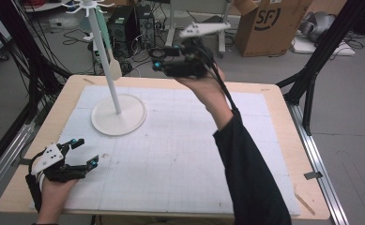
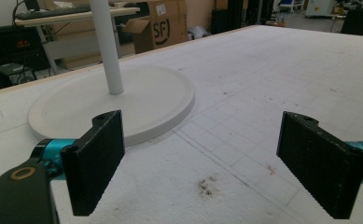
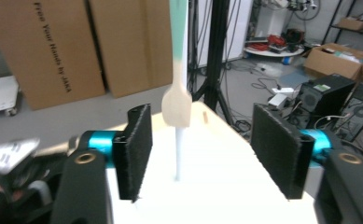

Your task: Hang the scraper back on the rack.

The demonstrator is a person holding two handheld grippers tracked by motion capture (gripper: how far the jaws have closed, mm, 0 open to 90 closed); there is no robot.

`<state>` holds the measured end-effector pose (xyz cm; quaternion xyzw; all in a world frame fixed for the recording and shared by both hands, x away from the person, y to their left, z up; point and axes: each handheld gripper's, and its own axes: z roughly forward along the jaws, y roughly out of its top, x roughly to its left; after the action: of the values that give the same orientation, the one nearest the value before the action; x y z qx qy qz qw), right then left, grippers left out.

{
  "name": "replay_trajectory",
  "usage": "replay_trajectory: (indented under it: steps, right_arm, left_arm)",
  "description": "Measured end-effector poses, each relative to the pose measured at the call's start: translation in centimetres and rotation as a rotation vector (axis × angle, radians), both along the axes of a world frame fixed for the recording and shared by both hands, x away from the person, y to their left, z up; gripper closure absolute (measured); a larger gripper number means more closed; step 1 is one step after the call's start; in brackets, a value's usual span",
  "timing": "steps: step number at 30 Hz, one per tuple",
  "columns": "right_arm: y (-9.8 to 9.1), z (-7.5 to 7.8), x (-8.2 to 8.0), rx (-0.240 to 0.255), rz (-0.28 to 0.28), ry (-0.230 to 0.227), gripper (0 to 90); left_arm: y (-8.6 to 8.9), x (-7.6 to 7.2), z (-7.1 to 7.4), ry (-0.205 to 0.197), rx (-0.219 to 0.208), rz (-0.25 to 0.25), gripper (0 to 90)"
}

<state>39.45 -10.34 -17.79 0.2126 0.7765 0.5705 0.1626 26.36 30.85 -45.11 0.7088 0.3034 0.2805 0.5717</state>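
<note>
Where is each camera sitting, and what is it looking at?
High view: above the table's near side, looking down; both forearms, left gripper, right gripper.
Left gripper view: low over the white mat, facing the white round-based stand; own open jaws.
Right gripper view: raised, facing the hanging green-handled wooden spatula; own open jaws.
All share the stand.

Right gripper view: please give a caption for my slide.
Open right gripper faces a spatula hanging beside the white stand pole.

Rack [image 1: 109, 65] stands far-left on the table [image 1: 274, 117]; spatula [image 1: 110, 51] hangs from it.
</note>
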Motion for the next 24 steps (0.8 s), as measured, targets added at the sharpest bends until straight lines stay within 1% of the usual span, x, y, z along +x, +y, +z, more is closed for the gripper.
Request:
replay_trajectory:
  steps: [3, 4, 5, 7, 8, 9, 10, 14, 16, 17, 18, 19, 20, 21, 24]
  right_arm:
    - [-3.1, -2.6, -1.4, -0.010, 0.004, -0.020, 32.5]
    - [-4.2, -3.6, -2.0, -0.008, -0.002, -0.018, 29.8]
    - [-5.3, -4.6, -2.5, -0.004, -0.011, -0.024, 29.3]
    - [-7.4, -6.6, -3.7, 0.016, -0.006, -0.011, 27.9]
    - [-8.4, -7.6, -4.3, 0.019, -0.008, -0.019, 26.8]
    - [-9.3, -8.7, -4.9, 0.018, -0.032, -0.025, 25.0]
    - [-10.3, -9.9, -5.5, 0.020, -0.051, -0.019, 23.1]
    - [-14.0, -14.4, -7.6, 0.041, -0.103, 0.019, 19.4]
    - [-15.5, -16.6, -8.5, 0.046, -0.124, 0.027, 18.2]
    - [-16.1, -17.6, -9.0, 0.045, -0.138, 0.039, 17.2]
    - [-16.7, -18.6, -9.3, 0.038, -0.149, 0.047, 16.7]
    - [-17.1, -19.4, -9.6, 0.020, -0.160, 0.052, 16.4]
    - [-17.5, -20.3, -10.0, 0.015, -0.181, 0.041, 16.4]
    - [-18.0, -21.1, -10.3, 0.023, -0.192, 0.039, 16.4]
    - [-19.1, -23.1, -10.9, 0.053, -0.228, 0.073, 16.1]
  left_arm:
    - [0.1, 0.0, 0.0, 0.006, -0.005, 0.001, 15.6]
    - [0.1, 0.0, 0.0, 0.008, -0.007, 0.000, 15.6]
    - [0.1, 0.0, 0.0, 0.007, -0.005, -0.001, 15.6]
    - [0.0, 0.0, 0.0, 0.008, -0.005, -0.003, 15.6]
    - [0.1, 0.0, 0.0, 0.006, -0.004, -0.004, 15.6]
    - [0.1, 0.0, 0.0, 0.007, -0.004, -0.004, 15.6]
    - [0.1, 0.1, 0.0, 0.009, -0.007, -0.002, 15.6]
    - [0.1, 0.1, 0.0, 0.015, -0.010, 0.002, 15.6]
    - [0.0, 0.1, 0.0, 0.013, -0.010, 0.001, 15.6]
    - [0.1, 0.1, 0.0, 0.012, -0.009, 0.003, 15.6]
    - [0.1, 0.1, 0.0, 0.011, -0.010, 0.003, 15.6]
    - [0.1, 0.1, 0.0, 0.013, -0.010, 0.002, 15.6]
    - [0.1, 0.1, 0.0, 0.014, -0.011, 0.002, 15.6]
    - [0.2, 0.1, 0.0, 0.015, -0.016, 0.005, 15.6]
    - [0.1, 0.1, 0.0, 0.015, -0.012, 0.006, 15.6]
